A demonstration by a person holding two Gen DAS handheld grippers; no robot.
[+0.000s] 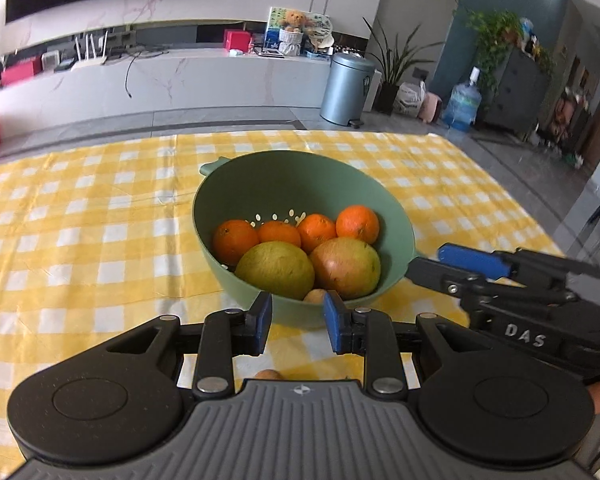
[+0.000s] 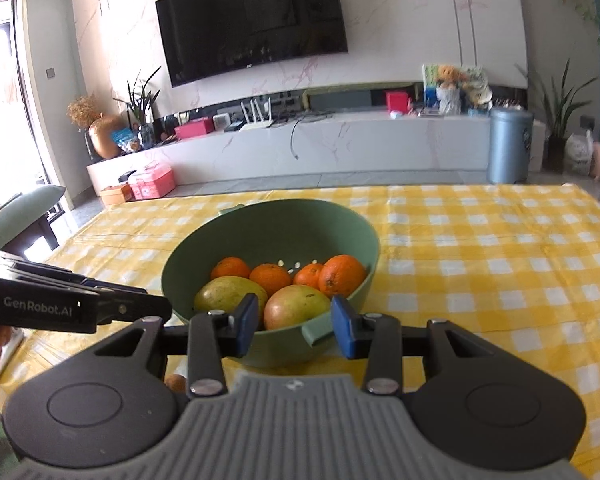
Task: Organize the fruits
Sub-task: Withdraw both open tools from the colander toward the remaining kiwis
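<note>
The green colander bowl [image 1: 220, 216] sat on the yellow checked tablecloth [image 1: 80, 208], holding four oranges [image 1: 236, 240] and two mangoes [image 1: 276, 268]. The left gripper [image 1: 297, 322] hung just short of the bowl's near rim, its fingers a narrow gap apart and holding nothing. The right gripper [image 2: 294, 326] stood at the bowl's near handle tab [image 2: 318, 328], which lay between its part-open fingers; whether they pressed on it I cannot tell.

A dark television [image 2: 252, 20] hangs on a marble-veined white wall above a long white console [image 2: 340, 140]. Grey floor tiles [image 1: 220, 116] lie below; daylight enters, seemingly through a doorway [image 2: 0, 80] at left.
</note>
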